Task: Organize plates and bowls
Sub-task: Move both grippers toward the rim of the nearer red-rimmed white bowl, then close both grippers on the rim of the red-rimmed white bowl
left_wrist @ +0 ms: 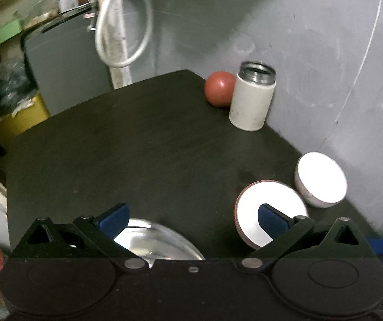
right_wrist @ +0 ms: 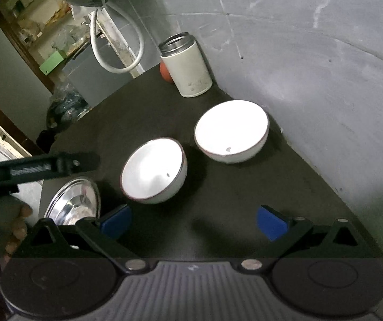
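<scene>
Two white bowls rest on the dark table [left_wrist: 127,144]. The nearer bowl [left_wrist: 255,200] [right_wrist: 154,171] sits beside the farther bowl [left_wrist: 321,179] [right_wrist: 231,131], which is close to the wall. A shiny steel plate [left_wrist: 162,240] [right_wrist: 73,203] lies at the table's near left edge. My left gripper [left_wrist: 191,222] hovers open above the table, its left finger over the steel plate and its right finger over the nearer bowl. My right gripper [right_wrist: 192,222] is open and holds nothing, in front of both bowls. The left gripper's body [right_wrist: 31,169] shows at the left of the right wrist view.
A white canister with a steel rim [left_wrist: 251,99] [right_wrist: 187,67] stands at the back by the grey wall, a red ball [left_wrist: 219,88] beside it. A white hose [left_wrist: 122,26] hangs behind the table. A person's hand [right_wrist: 12,227] is at the left edge.
</scene>
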Demonstrator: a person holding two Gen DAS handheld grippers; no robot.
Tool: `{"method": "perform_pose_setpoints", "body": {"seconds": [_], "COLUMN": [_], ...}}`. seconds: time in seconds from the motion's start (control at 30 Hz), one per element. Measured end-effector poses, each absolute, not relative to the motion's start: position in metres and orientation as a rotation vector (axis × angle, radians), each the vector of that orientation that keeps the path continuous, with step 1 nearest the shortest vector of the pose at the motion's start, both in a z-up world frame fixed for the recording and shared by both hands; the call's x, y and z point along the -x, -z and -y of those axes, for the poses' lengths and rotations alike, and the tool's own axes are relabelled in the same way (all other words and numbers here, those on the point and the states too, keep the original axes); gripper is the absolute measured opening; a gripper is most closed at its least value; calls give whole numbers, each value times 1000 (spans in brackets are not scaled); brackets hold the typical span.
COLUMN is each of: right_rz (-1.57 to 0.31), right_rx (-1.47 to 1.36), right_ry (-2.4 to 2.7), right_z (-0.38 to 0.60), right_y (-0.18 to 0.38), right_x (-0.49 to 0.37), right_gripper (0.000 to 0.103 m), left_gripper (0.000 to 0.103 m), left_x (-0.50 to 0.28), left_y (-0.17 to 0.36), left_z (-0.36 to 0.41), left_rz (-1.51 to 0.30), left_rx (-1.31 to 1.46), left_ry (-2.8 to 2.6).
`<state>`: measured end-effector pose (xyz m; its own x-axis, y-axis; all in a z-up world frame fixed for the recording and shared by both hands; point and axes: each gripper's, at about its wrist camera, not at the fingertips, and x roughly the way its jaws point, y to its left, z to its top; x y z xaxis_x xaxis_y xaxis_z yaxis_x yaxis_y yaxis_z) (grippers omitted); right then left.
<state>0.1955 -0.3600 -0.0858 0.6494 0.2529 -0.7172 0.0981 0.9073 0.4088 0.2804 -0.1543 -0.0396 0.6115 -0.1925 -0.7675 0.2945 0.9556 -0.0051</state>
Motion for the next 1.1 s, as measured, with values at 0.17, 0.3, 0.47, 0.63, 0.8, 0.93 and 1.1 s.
{"method": "perform_pose_setpoints", "body": {"seconds": [0.17,0.3,0.47,0.63,0.8,0.93,1.1], "right_rz": [-856,-857,-865,-876,-890,-894,-894], "right_rx": [-467,-486,-501,-502,-484,-483,-481], "right_ry": [-81,-77,-92,-99,-99,-109,-129], "right_z": [363,363,361,357,353,350,347], "right_y": [92,97,103,109,111,112,113], "right_x": [-216,-230,-240,-249,-253,-256,-260], "right_gripper": [93,85,79,70,56,49,35], "left_gripper": [99,93,88,78,47,34,16], "left_x": [-299,-308,-311,-313,-315,-316,-316], "left_y": [55,64,69,74,79,82,83], "left_z": [164,169,175,179,179,179,181], "left_rz": [-902,-944,-967,-995,-1027,-1045,-1055], "left_rx": [-179,-178,-178,-168,-130,-96,-63], "left_ry": [340,372,379,393,414,405,425]}}
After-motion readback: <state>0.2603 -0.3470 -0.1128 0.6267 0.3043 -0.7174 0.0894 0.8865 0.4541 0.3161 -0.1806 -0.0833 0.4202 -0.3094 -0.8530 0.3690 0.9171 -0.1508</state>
